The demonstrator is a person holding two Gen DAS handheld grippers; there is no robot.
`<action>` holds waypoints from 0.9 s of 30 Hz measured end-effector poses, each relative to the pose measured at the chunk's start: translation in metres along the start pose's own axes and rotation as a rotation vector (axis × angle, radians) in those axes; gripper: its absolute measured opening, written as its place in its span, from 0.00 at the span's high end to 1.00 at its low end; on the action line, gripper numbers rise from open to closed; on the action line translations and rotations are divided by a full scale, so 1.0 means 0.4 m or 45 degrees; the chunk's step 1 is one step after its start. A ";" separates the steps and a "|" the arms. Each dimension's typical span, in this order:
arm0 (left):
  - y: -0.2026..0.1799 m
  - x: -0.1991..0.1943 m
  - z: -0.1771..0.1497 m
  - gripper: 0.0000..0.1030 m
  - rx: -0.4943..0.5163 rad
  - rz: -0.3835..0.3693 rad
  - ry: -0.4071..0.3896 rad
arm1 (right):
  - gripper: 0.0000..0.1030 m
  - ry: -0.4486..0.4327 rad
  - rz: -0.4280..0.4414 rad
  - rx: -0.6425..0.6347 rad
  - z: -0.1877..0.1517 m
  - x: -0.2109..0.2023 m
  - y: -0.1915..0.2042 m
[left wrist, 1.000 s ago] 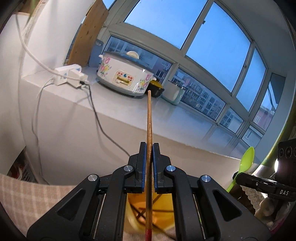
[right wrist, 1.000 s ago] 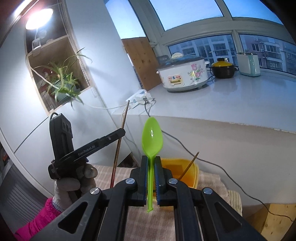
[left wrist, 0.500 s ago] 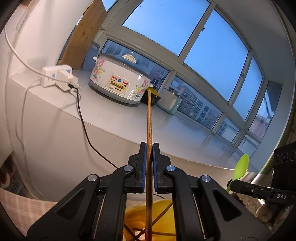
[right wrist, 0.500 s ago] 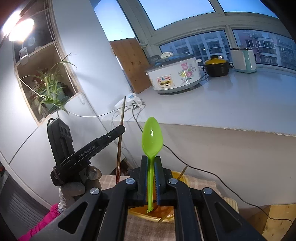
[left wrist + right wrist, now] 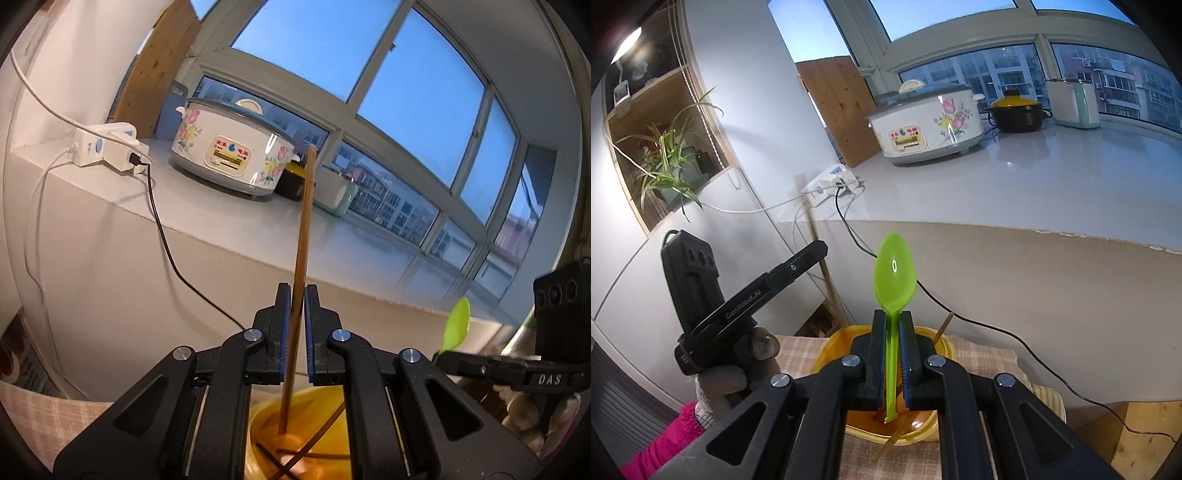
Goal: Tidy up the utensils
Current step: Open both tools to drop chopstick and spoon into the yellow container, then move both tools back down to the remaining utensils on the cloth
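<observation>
Our left gripper (image 5: 294, 295) pinches a wooden chopstick (image 5: 303, 225) upright, its lower end inside the yellow bowl (image 5: 325, 417). Our right gripper (image 5: 893, 325) clamps a green spoon (image 5: 894, 275) above it. Only the right view shows the bowl resting on the checked cloth (image 5: 982, 360).

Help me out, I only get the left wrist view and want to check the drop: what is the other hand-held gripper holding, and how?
Observer: The right hand-held gripper is shut on a green spoon, bowl end up, handle pointing down.
Operator: Where is its handle end?
Observer: Over the yellow container, just inside its rim.
Operator: What does that container stand on?
Observer: A checked cloth covering a small table.
Operator: Anything already in it?
Observer: A chopstick leans against its far rim.
</observation>
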State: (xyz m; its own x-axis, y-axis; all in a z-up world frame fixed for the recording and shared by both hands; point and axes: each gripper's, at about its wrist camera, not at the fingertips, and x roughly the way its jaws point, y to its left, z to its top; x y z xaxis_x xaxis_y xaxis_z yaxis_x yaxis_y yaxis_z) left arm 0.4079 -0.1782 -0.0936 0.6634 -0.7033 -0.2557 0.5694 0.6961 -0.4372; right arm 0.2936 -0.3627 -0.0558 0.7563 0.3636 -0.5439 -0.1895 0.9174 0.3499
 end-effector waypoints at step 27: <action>0.020 -0.281 -0.069 0.93 0.185 0.244 0.128 | 0.68 -0.045 -0.002 -0.037 -0.099 -0.122 0.062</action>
State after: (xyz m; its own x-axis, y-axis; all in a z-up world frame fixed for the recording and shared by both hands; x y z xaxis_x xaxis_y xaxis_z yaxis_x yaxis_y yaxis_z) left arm 0.3245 -0.0975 -0.0923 0.7182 -0.5624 -0.4097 0.5069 0.8263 -0.2458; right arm 0.2272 -0.3514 -0.0508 0.7783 0.3564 -0.5170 -0.2056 0.9226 0.3265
